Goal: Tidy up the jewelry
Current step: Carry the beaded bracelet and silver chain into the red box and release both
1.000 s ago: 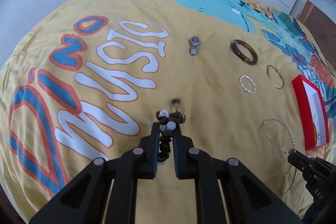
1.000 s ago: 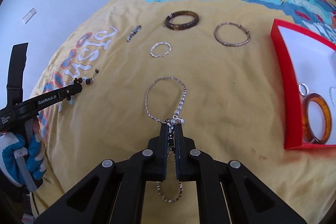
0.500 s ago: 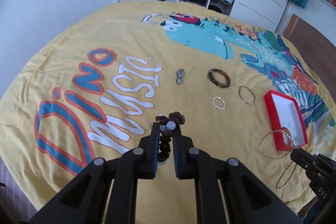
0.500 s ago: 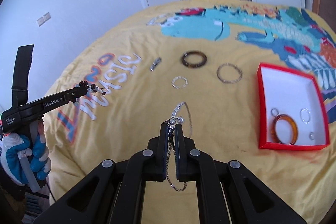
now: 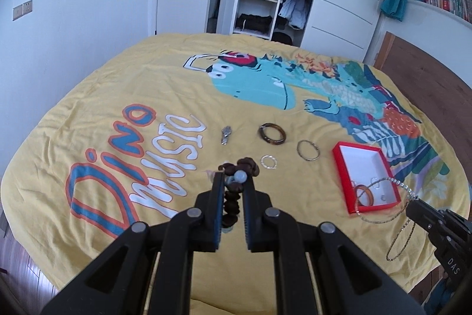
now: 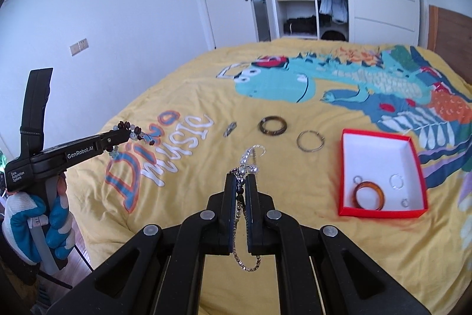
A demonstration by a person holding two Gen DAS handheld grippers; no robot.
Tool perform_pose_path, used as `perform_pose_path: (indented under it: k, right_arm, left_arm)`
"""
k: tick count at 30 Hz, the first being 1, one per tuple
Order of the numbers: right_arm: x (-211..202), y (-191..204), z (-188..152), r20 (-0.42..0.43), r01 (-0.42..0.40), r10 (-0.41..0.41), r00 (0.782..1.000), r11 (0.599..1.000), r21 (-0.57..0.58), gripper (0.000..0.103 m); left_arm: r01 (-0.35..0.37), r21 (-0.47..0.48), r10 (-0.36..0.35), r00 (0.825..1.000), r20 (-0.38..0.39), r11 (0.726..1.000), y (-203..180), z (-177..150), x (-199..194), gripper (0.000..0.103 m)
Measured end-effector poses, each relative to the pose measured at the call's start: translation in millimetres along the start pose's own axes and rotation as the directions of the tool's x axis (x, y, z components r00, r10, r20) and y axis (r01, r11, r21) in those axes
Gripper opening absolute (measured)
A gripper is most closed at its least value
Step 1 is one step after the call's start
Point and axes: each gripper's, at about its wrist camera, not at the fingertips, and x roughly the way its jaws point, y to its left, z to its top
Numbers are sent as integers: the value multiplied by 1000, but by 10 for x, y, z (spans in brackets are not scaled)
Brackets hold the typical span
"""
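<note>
Both grippers now lifted off bed (image 5: pixel 88 138) w/ loads: left gripper (image 5: pixel 233 182) jaws clamp brown bead bracelet (image 5: pixel 231 205); right gripper (image 6: pixel 242 182) jaws pinch pearl-chain necklace (image 6: pixel 250 158), both left of red box (image 6: pixel 380 214) — drop-off's next.

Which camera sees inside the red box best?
The right wrist view: the red box lies open and unblocked, showing an amber bangle and three small rings. In the left wrist view the box is smaller, and the silver chain hangs across it.
</note>
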Motion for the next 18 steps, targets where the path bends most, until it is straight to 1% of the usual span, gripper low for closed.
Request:
perform_pose_path:
  k: [8, 15, 18]
  right_arm:
    - [-310, -300, 150, 59, 36, -37, 998, 999, 11, 6]
    - [-452, -751, 285, 78, 95, -98, 992, 994, 48, 6]
    - [-475, -987, 379, 78, 134, -138, 987, 989, 56, 6]
  left_arm:
    - [39, 61, -41, 999, 35, 997, -485, 177, -150, 11]
    - [86, 108, -89, 996, 23, 990, -902, 363, -25, 11]
    - [105, 131, -108, 994, 11, 986, -1080, 426, 64, 11]
